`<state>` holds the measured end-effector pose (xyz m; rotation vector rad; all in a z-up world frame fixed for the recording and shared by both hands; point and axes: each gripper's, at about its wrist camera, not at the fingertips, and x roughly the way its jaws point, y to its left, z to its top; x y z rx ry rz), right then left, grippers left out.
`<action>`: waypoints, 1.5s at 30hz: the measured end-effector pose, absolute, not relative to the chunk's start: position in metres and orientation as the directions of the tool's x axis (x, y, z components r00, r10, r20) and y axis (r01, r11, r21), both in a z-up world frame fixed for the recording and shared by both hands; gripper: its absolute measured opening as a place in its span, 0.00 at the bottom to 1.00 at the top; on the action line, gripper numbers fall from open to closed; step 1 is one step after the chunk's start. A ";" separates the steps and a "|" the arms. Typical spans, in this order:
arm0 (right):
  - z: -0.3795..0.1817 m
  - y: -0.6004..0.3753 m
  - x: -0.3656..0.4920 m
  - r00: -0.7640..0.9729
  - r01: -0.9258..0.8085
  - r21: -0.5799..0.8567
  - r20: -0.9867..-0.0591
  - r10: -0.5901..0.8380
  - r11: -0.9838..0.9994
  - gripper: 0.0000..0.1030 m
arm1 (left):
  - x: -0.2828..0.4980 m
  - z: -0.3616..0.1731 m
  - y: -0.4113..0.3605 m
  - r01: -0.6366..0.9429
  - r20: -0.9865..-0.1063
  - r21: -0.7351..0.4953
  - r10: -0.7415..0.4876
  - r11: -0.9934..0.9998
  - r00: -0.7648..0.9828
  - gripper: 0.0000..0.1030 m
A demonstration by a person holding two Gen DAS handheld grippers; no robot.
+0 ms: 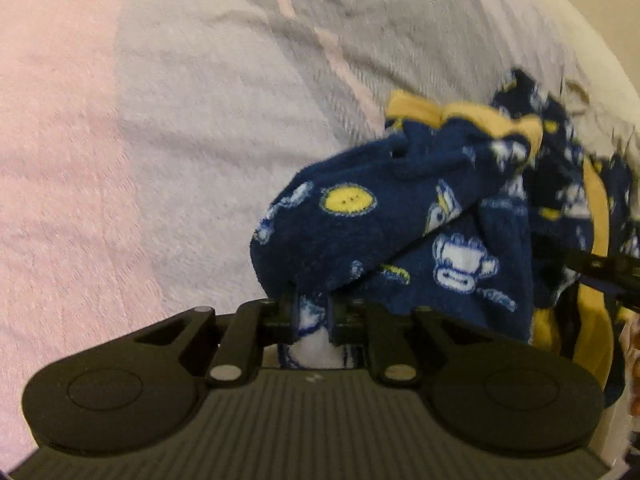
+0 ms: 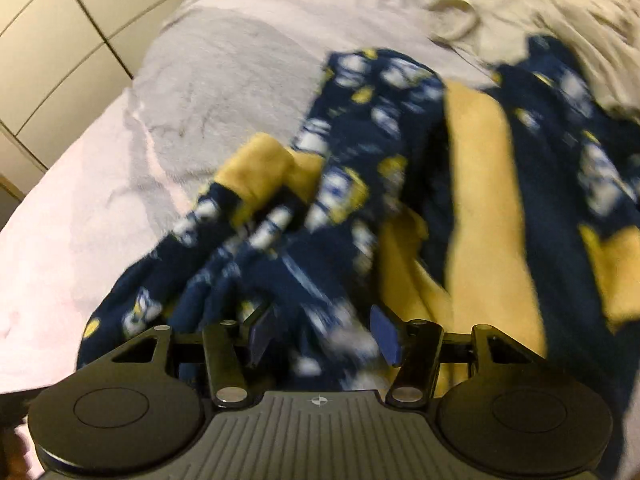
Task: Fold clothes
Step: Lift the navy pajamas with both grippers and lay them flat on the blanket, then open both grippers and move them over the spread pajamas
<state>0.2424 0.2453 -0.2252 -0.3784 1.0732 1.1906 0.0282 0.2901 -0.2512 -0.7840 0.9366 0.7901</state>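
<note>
A navy fleece garment (image 1: pixel 380 216) printed with white monkey faces and yellow dots, with yellow trim, lies bunched on the bed at the right of the left wrist view. My left gripper (image 1: pixel 312 304) is shut on a fold of its edge, and cloth shows pinched between the two black fingers. In the blurred right wrist view the same garment (image 2: pixel 360 140) spreads below and ahead, its yellow lining (image 2: pixel 476 184) exposed. My right gripper (image 2: pixel 324 332) stands open just over it, the blue pads (image 2: pixel 386 336) wide apart with loose fleece between them.
A pink and grey fleece blanket (image 1: pixel 160 140) covers the bed under the garment. A beige garment (image 2: pixel 520 12) lies crumpled at the far right. Pale panelled cupboard fronts (image 2: pixel 60 40) stand beyond the bed's left edge.
</note>
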 end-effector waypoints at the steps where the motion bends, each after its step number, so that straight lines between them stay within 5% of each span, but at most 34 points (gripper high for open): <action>1: -0.230 0.252 0.241 -0.014 -0.887 0.268 -0.829 0.559 0.376 0.44 | 0.023 -0.246 0.293 -0.851 -0.889 -0.234 0.250 0.470 0.383 0.09; 2: -0.232 0.257 0.240 -0.007 -0.890 0.257 -0.834 0.552 0.376 0.05 | 0.017 -0.241 0.296 -0.859 -0.879 -0.243 0.271 0.451 0.391 0.09; 8: -0.178 0.236 0.223 -0.045 -0.913 0.310 -0.722 0.691 0.265 0.05 | -0.036 -0.192 0.310 -0.896 -0.806 -0.234 0.441 0.376 0.396 0.09; 16: -0.049 0.175 0.140 -0.369 -0.879 0.458 -0.479 0.797 -0.131 0.05 | -0.207 -0.096 0.313 -0.968 -0.678 -0.178 0.691 0.178 0.252 0.10; 20: -0.066 0.144 0.050 -0.497 -0.866 0.389 -0.736 0.461 -0.313 0.13 | -0.321 -0.087 0.291 -0.992 -0.733 -0.127 0.672 0.017 0.105 0.11; 24: -0.112 0.114 0.011 -0.406 -0.913 0.376 -0.867 0.290 -0.155 0.17 | -0.406 -0.117 0.241 -0.998 -0.824 -0.039 0.567 -0.056 0.001 0.09; 30: -0.144 0.090 -0.018 -0.286 -0.955 0.296 -0.923 0.257 -0.001 0.24 | -0.450 -0.156 0.175 -1.000 -0.907 0.003 0.421 -0.018 -0.010 0.11; 33: -0.155 0.075 -0.036 -0.219 -0.974 0.225 -0.951 0.219 0.004 0.38 | -0.454 -0.167 0.147 -1.000 -0.924 -0.014 0.382 -0.003 0.012 0.15; 45: -0.180 0.054 -0.042 -0.155 -0.988 0.150 -0.973 0.169 -0.043 0.39 | -0.394 -0.177 0.068 -0.989 -0.940 0.120 0.332 0.092 -0.083 0.26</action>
